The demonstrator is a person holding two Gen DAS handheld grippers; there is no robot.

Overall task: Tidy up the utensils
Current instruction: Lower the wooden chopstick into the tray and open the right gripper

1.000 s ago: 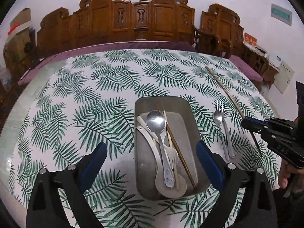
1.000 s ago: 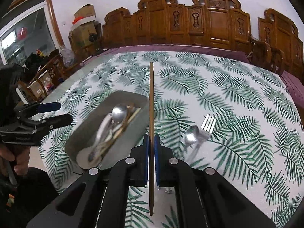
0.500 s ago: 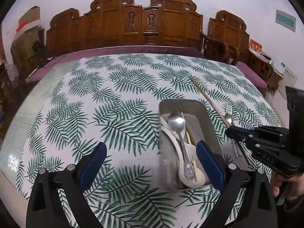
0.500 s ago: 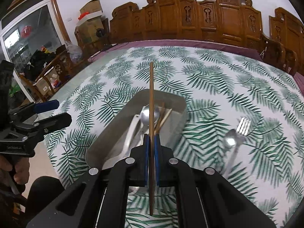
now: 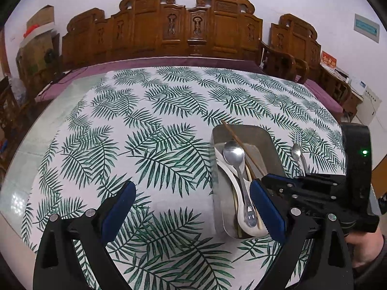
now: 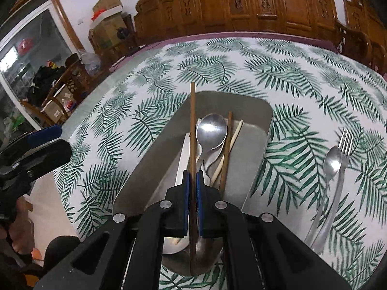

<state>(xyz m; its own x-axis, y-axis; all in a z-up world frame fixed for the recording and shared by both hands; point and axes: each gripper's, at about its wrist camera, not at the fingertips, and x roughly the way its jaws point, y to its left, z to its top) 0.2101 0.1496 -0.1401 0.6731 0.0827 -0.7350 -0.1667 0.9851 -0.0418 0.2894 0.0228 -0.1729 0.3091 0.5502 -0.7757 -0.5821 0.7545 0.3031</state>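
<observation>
Right wrist alone shows the right hand-held gripper [image 6: 192, 194] clamping a chopstick [image 6: 192, 130]; the left hand-held gripper [image 5: 191, 207] gapes wide.

Right gripper [image 6: 192, 183] clamped on chopstick [image 6: 192, 130] over tray [image 6: 256, 159]

Tray has big spoon [image 6: 211, 130], 2nd chopstick [image 6: 226, 149]. Small spoon [image 6: 331, 164] & fork [image 6: 344, 145] lie touching on tablecloth [image 6: 302, 77], right of tray.

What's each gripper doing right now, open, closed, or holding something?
Left gripper: open, holding nothing, above the tablecloth beside the metal tray.
Right gripper: closed on a brown chopstick, over the tray.
</observation>
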